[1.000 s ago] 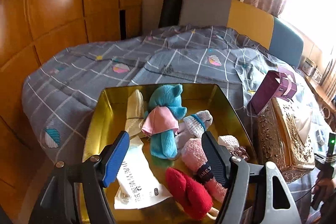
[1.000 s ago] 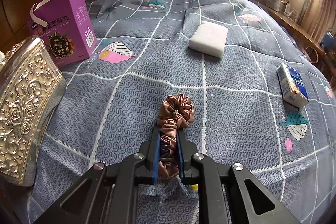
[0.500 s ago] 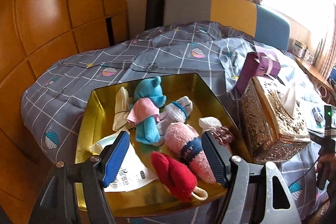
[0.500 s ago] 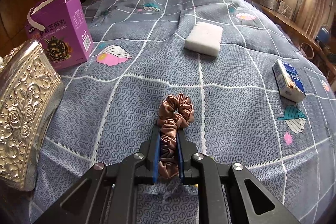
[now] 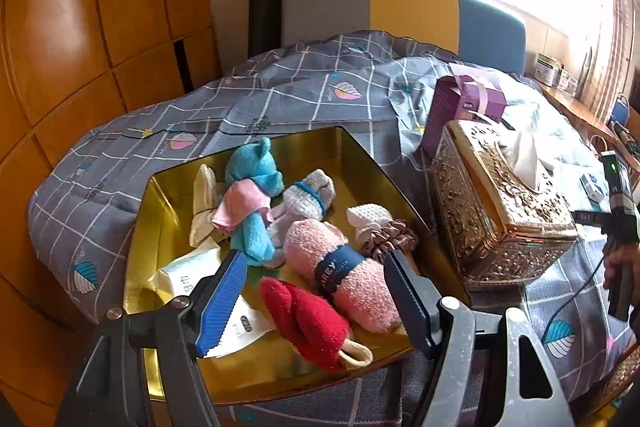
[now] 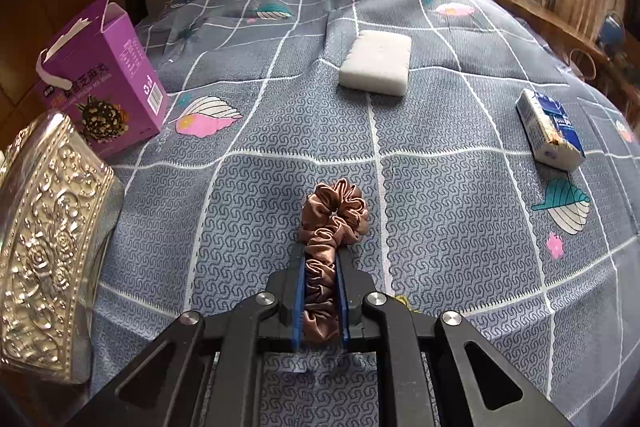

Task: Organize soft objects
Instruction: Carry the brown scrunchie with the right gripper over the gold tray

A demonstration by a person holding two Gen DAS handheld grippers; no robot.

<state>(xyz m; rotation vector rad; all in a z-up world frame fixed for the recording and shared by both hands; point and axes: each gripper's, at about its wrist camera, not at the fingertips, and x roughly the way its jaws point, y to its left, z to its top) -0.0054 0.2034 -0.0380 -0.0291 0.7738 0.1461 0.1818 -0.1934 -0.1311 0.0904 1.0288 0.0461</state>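
A gold tray [image 5: 168, 227] sits on the bed. In it lie a blue plush bear [image 5: 252, 167], a pink cloth [image 5: 240, 205], a grey sock roll [image 5: 308, 197], a pink sock roll [image 5: 340, 275], a red sock [image 5: 308, 323], a white knit piece [image 5: 368, 217], a brown scrunchie [image 5: 390, 237] and a paper packet [image 5: 180, 273]. My left gripper [image 5: 316, 291] is open and empty above the tray's near side. My right gripper [image 6: 320, 267] is shut on a second brown scrunchie [image 6: 332, 223] just above the bedspread. A white sponge [image 6: 376, 63] lies further off.
An ornate gold tissue box [image 5: 500, 203] stands right of the tray, also seen in the right wrist view [image 6: 44, 251]. A purple carton [image 6: 104, 95] stands behind it. A blue-white tissue pack [image 6: 550, 131] lies at the right. Wooden wardrobe panels [image 5: 80, 27] rise left of the bed.
The left gripper has pulled back and swung right, so the tray looks farther and the tissue box came into fuller view. The right gripper still holds the scrunchie, barely moved.
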